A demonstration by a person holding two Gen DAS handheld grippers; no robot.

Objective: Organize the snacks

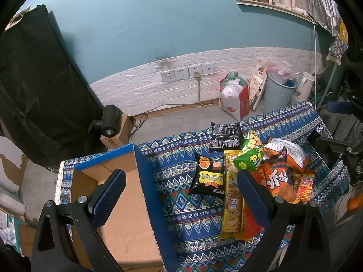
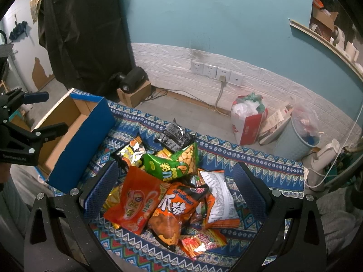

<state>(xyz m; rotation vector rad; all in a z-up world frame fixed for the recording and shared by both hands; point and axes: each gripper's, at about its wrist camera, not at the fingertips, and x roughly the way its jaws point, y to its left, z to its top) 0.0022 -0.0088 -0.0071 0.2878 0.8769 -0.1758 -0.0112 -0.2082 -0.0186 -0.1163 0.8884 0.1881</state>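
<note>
A heap of snack bags lies on the patterned cloth (image 2: 261, 165): a green bag (image 2: 172, 162) on top, orange bags (image 2: 136, 199) below it, a white-backed bag (image 2: 219, 195), and a black bag (image 2: 175, 134) behind. In the left wrist view a black-and-yellow bag (image 1: 207, 174) and a long yellow pack (image 1: 232, 195) lie flat beside the green bag (image 1: 249, 156). My right gripper (image 2: 177, 176) hovers open above the heap, holding nothing. My left gripper (image 1: 181, 179) is open and holds nothing, straddling the right wall of the blue-sided cardboard box (image 1: 127, 215). That box (image 2: 74, 136) looks empty.
Beyond the table on the floor stand a red-and-white paper bag (image 2: 248, 122), a pale blue bin (image 2: 297, 136) and a white kettle (image 2: 324, 156). A black camera (image 2: 131, 79) sits on a small carton by the wall. Wall sockets (image 2: 215, 70) have a cable plugged in.
</note>
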